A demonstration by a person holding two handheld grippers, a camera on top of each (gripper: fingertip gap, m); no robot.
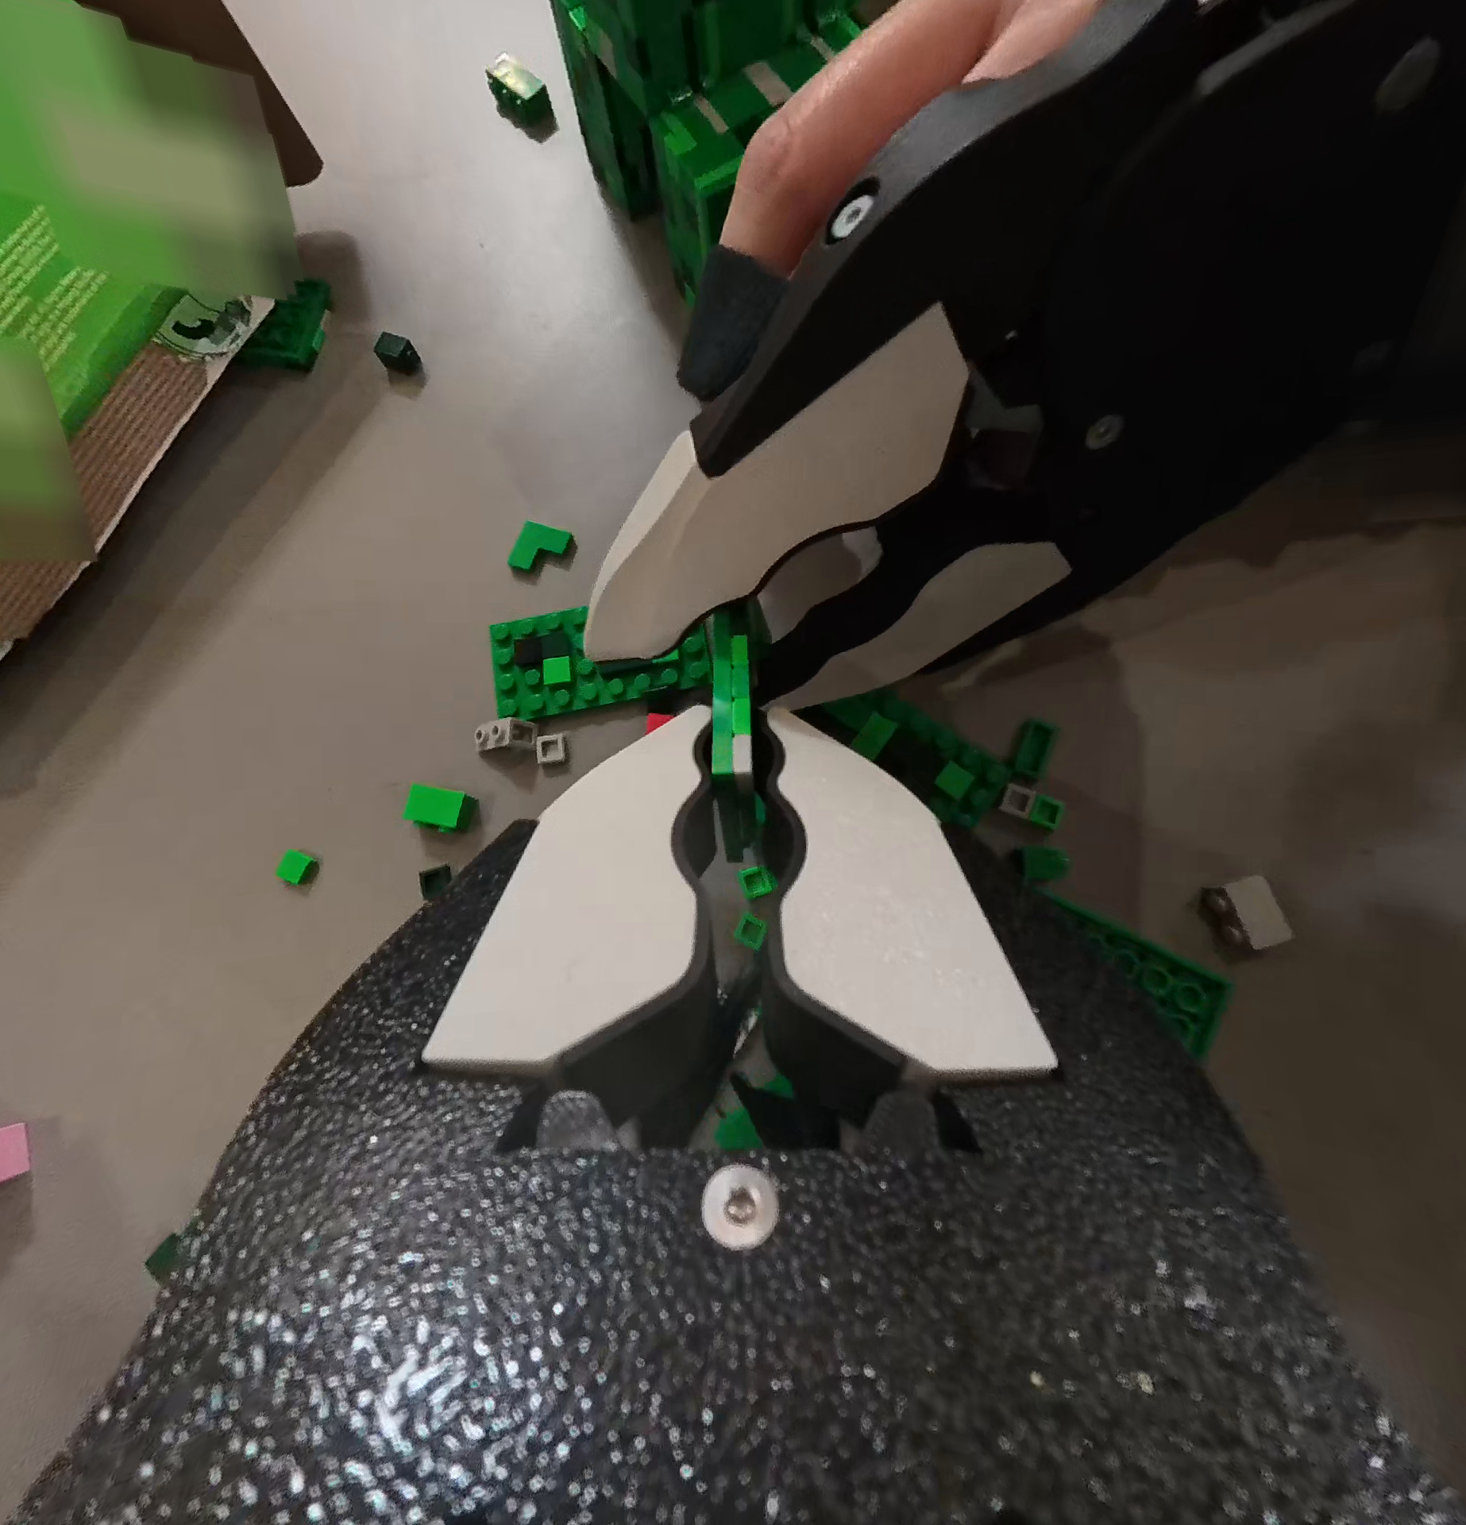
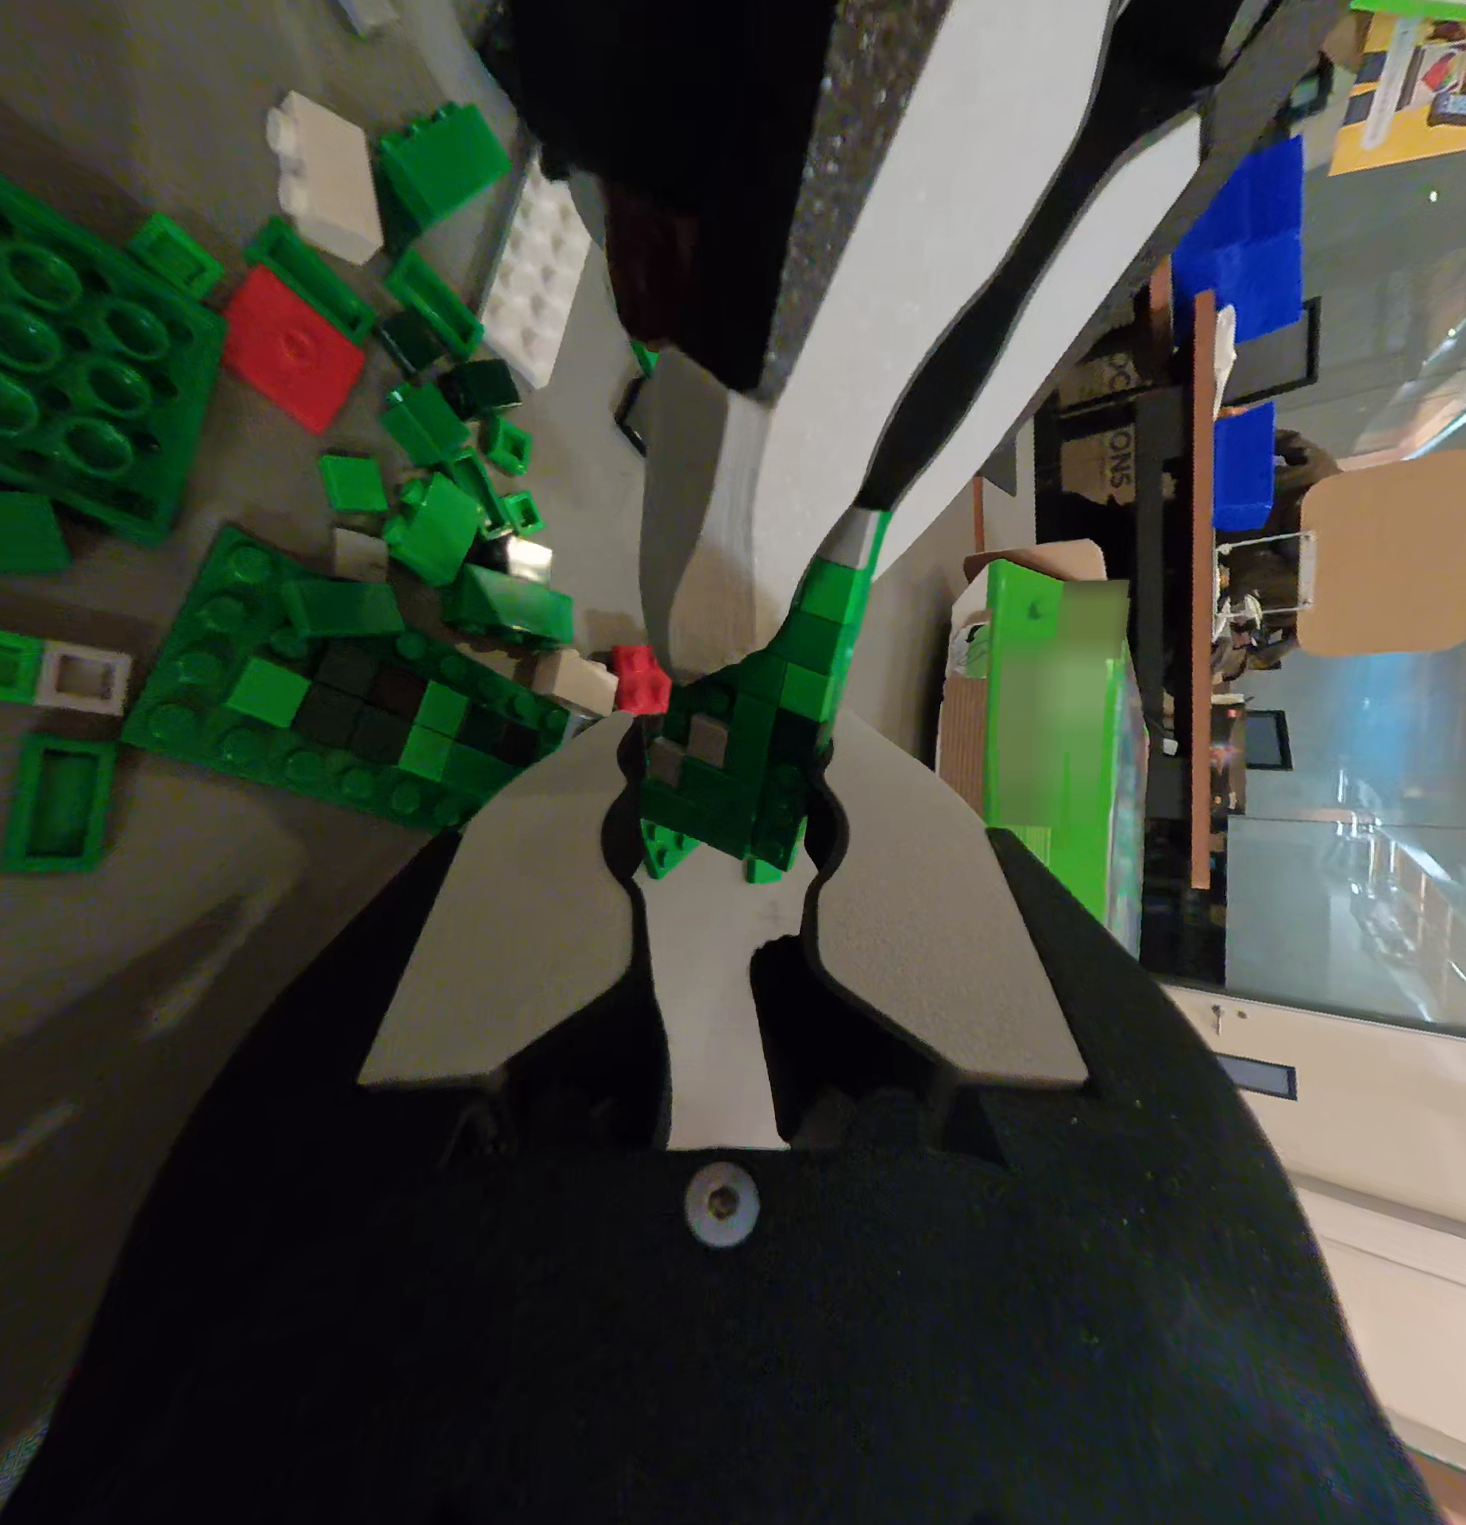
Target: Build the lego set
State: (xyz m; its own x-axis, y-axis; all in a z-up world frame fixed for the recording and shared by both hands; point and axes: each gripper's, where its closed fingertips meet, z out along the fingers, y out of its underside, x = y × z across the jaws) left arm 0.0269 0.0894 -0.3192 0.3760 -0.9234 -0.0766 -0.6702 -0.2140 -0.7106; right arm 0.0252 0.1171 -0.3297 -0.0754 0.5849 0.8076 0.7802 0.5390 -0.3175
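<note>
Both tools meet on one thing: a thin green studded plate assembly tiled with light-green, dark-green and grey squares, held above the grey bench. The left hand-held gripper has its pale fingers nearly closed on the assembly's edge, seen end-on in its own view. The right hand-held gripper is clamped across the tiled face at the other end.

The assembly looks light and stiff, yet it is likely fragile at its seams: small tiles could pop off under twisting. Holding it by the edges of the base plate, not by the tiles, seems safest.

Loose green bricks, a red flat tile and a second green tiled plate lie on the bench below. A green printed carton stands beyond; its print is partly masked.
</note>
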